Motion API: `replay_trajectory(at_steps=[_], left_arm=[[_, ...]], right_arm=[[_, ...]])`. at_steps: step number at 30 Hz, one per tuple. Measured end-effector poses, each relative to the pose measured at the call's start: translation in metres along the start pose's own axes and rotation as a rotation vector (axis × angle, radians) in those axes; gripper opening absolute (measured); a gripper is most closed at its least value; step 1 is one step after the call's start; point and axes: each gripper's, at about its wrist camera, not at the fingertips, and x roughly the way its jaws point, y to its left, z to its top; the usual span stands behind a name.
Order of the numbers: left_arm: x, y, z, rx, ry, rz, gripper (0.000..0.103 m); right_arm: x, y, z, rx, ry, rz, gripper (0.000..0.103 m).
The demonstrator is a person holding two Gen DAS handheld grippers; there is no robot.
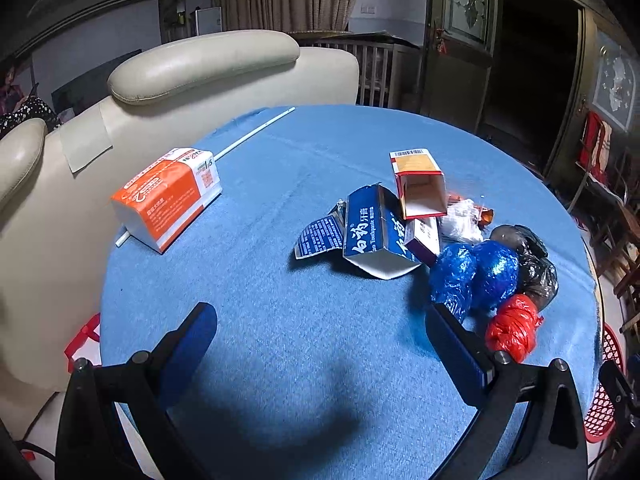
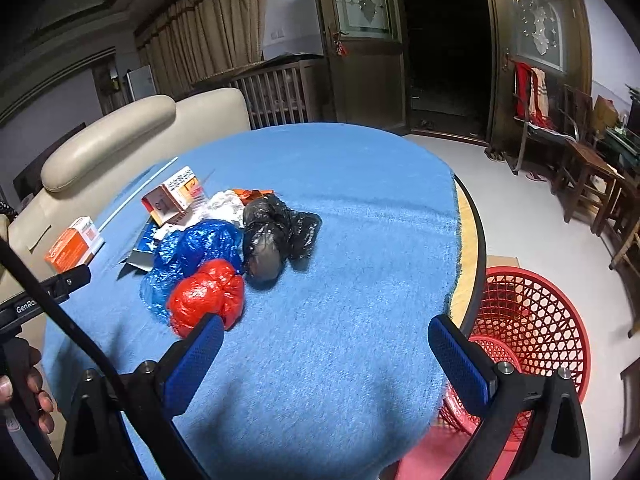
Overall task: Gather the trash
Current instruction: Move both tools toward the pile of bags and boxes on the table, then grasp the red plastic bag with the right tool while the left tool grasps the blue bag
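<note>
A heap of trash lies on the round table with a blue cloth: a torn blue toothpaste box, a small open red-and-white carton, a blue plastic bag, a black bag and a red bag. My left gripper hovers open just in front of the heap, with its right finger close to the blue bag. In the right wrist view the red bag, blue bag and black bag sit ahead on the left. My right gripper is open and holds nothing.
An orange-and-white tissue pack and a thin white stick lie at the table's left. A red mesh basket stands on the floor beside the table's right edge. A cream sofa backs the table. Wooden chairs stand at the right.
</note>
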Motion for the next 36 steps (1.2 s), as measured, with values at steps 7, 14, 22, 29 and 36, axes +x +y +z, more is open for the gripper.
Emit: replay_trajectory(at_steps=[7,14,22,29,36], left_arm=[[0.002,0.002,-0.003,0.003,0.003,0.001,0.103],[0.007,-0.002,-0.006,0.026,0.015,-0.006,0.103],[0.012,-0.001,-0.006,0.027,0.025,-0.011,0.103],[0.013,-0.004,-0.006,0.029,0.028,-0.009,0.103],[0.017,0.002,-0.011,0.018,0.036,-0.015,0.103]], right_arm=[[-0.002,0.009,-0.003,-0.027,-0.008,0.002,0.103],[-0.001,0.008,-0.004,-0.022,-0.010,-0.003,0.103],[0.002,0.013,-0.006,-0.040,-0.008,-0.001,0.103],[0.004,0.015,-0.006,-0.045,-0.005,-0.002,0.103],[0.001,0.019,-0.005,-0.065,-0.016,0.002,0.103]])
